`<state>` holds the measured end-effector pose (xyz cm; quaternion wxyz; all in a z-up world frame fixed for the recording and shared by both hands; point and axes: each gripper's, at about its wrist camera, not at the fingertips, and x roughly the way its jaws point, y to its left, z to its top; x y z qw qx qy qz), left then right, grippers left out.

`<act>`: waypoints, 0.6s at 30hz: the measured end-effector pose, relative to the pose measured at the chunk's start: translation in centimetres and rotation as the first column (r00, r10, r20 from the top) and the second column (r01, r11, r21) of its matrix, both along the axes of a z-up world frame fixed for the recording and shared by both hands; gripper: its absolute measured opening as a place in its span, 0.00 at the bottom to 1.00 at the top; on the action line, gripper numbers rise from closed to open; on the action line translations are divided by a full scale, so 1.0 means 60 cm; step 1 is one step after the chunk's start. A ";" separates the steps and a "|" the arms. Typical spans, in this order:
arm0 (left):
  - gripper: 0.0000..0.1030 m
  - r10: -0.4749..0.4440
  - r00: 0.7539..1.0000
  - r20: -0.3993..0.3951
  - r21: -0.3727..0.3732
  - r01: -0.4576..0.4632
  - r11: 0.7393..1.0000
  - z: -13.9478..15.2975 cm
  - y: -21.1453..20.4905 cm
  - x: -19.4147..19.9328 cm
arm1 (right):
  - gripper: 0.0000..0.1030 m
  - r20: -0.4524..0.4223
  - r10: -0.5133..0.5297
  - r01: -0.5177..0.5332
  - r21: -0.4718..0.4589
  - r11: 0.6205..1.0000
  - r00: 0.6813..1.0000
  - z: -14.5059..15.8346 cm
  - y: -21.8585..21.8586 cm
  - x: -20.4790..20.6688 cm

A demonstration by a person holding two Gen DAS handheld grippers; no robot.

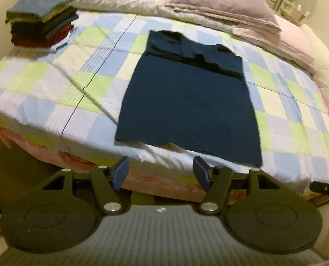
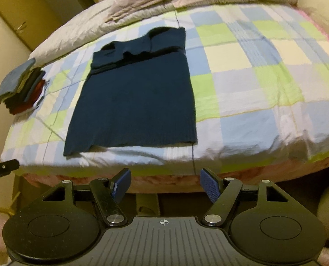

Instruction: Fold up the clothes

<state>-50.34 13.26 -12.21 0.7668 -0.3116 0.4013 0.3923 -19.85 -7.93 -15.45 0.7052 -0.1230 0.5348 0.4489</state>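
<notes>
Dark navy knitted garment (image 1: 186, 97), sleeves folded in, flat on checked pastel bedspread (image 1: 64, 84).
Left wrist view: left gripper (image 1: 161, 173) off the near bed edge, blue-padded fingers spread, empty; stack of folded clothes (image 1: 42, 18) at far left corner; pale crumpled pillows (image 1: 208, 6) behind. Right wrist view: right gripper (image 2: 165, 182) likewise spread and empty, short of garment hem; garment (image 2: 138, 93) left of centre, stack (image 2: 22, 86) beyond.

1. A bed (image 1: 53, 93) carries a checked sheet in blue, green and white.
2. A dark blue garment (image 1: 186, 102) lies flat near its front edge.
3. A stack of folded clothes (image 1: 42, 20) sits at the far left.
4. Pillows (image 1: 220, 6) lie across the head.
</notes>
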 end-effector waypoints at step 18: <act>0.55 0.057 0.974 0.220 -0.199 -0.012 0.980 -0.283 0.374 0.045 | 0.70 -0.318 -0.203 0.255 0.130 0.958 0.926 -0.245 0.124 0.222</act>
